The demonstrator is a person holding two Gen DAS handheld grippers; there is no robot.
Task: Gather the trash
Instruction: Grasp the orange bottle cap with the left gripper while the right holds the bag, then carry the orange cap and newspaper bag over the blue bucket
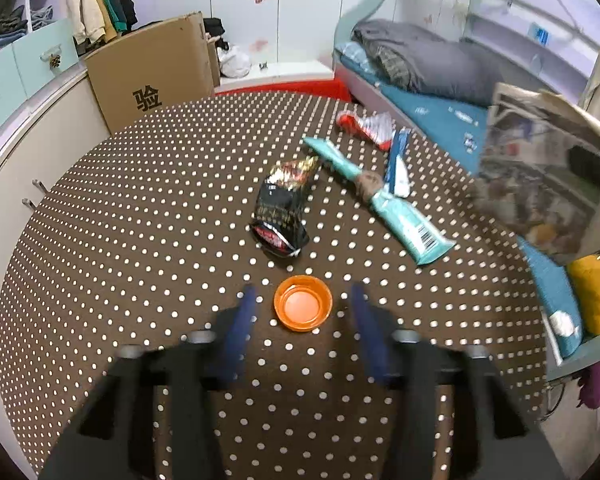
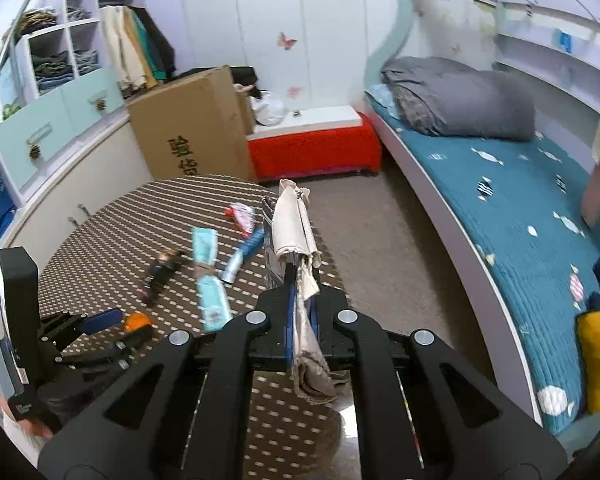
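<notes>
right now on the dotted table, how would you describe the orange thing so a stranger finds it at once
Start at the brown table with white polka dots. At its near side, between the blue fingers of the left gripper, lies a small orange cap, hollow side up. It is the only round item; the other litter is wrappers.

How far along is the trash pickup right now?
Nothing looks collected yet. Right gripper is shut on the paper bag, held up. Left gripper straddles the orange cap, pads not touching. Black wrapper, teal wrapper, blue wrapper and red-white wrapper remain on the table.
</notes>
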